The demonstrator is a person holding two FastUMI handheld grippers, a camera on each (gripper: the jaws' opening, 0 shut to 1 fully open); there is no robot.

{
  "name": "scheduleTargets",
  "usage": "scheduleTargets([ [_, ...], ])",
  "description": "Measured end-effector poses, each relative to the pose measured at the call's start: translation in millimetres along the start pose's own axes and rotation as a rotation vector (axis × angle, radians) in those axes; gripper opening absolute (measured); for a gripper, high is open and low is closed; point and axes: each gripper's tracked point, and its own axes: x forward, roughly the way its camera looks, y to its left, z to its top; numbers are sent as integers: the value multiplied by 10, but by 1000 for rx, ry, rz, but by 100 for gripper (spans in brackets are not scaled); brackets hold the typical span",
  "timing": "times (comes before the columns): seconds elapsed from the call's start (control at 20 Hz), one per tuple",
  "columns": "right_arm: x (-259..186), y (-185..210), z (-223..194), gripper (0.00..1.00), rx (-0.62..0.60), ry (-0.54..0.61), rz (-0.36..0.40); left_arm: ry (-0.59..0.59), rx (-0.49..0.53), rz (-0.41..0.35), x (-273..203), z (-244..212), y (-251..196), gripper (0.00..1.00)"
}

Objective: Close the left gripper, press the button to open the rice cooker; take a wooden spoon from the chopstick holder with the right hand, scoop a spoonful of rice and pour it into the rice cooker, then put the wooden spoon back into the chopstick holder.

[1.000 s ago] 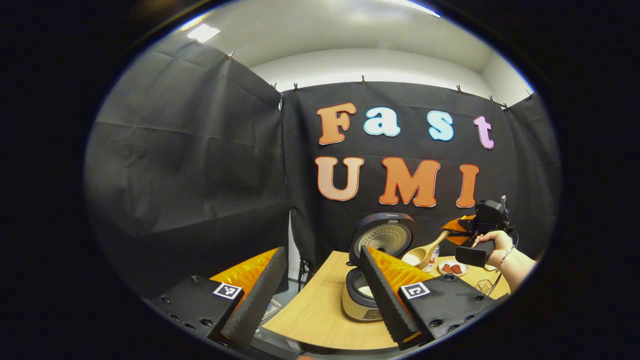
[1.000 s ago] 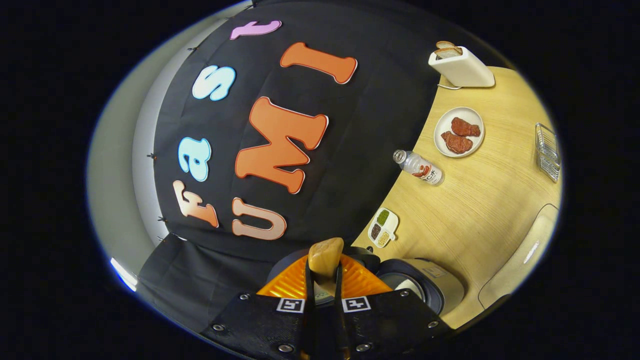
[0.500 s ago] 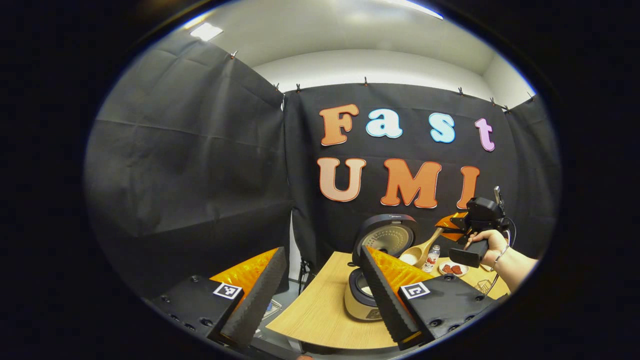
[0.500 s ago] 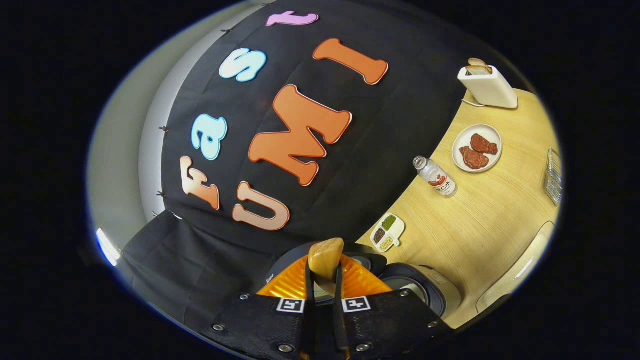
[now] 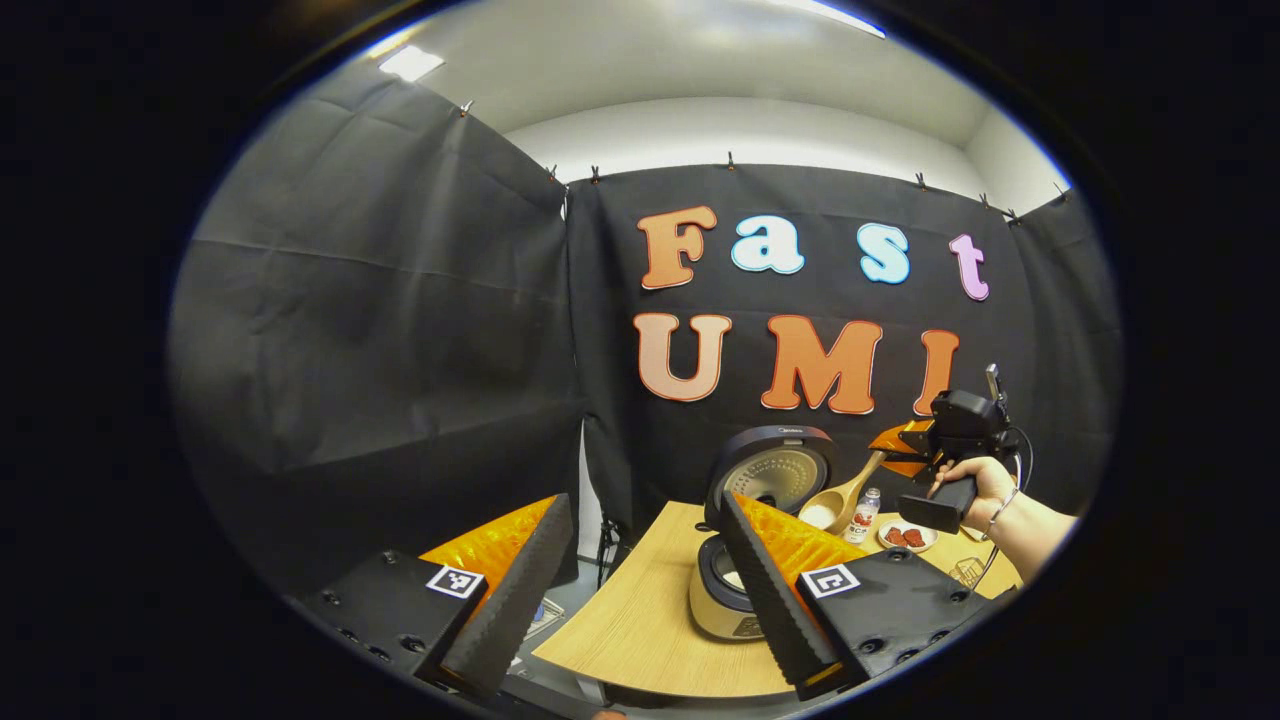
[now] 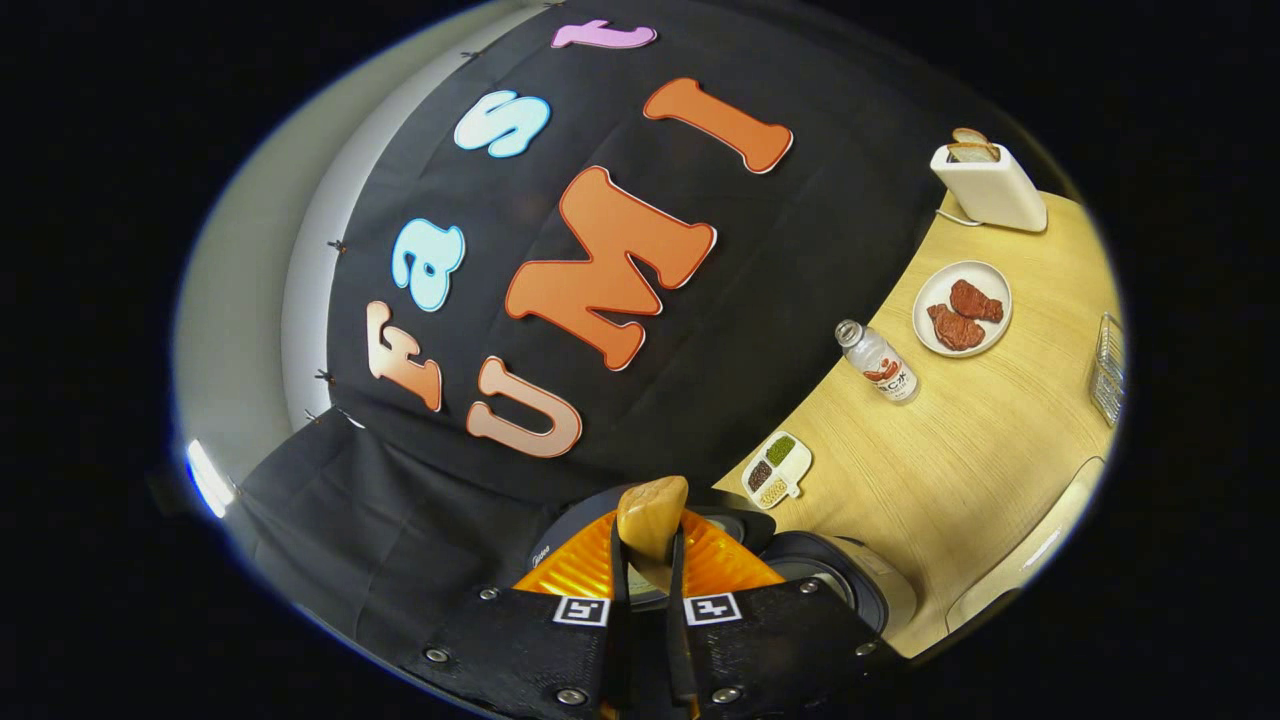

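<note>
The rice cooker (image 5: 722, 612) stands open on the wooden table (image 5: 640, 630), its lid (image 5: 772, 470) raised and the inner pot showing. My left gripper (image 5: 640, 590) hangs open in front of it, with nothing between its fingers. Farther off, a hand (image 5: 980, 485) holds my right gripper (image 5: 905, 445), shut on the handle of the wooden spoon (image 5: 838, 503). The spoon's bowl carries white rice and hovers beside the lid, up and to the right of the pot. In the right gripper view the spoon handle's end (image 6: 652, 512) sticks up from the shut right gripper (image 6: 648, 565), with the cooker (image 6: 860, 590) below.
On the table are a small divided dish of beans (image 6: 777, 468), a bottle (image 6: 880, 362), a plate of meat (image 6: 962, 308), a toaster with bread (image 6: 990, 185) and a wire holder (image 6: 1105, 370). A pale rounded object (image 6: 1040, 545) lies near the table's edge.
My right gripper with the loaded spoon has drifted slightly up and toward the cooker's lid, and its view has turned a little. The left gripper has stayed open and still.
</note>
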Motion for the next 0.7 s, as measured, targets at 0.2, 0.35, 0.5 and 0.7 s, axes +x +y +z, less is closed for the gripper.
scheduleTargets([
  [0.2, -2, 36, 24, 12, -42, -14, 10, 5, 3, -1, 21, -3, -23, 98],
  [0.35, -8, 54, 39, 13, -73, -23, 16, 8, 3, -1, 18, -14, -21, 98],
  [0.5, -9, 79, 73, 13, -108, -38, 23, 8, 4, -3, 19, -14, -39, 98],
  [0.7, 0, 139, 83, 13, -164, -59, 33, 10, 9, -3, 16, -29, -35, 98],
])
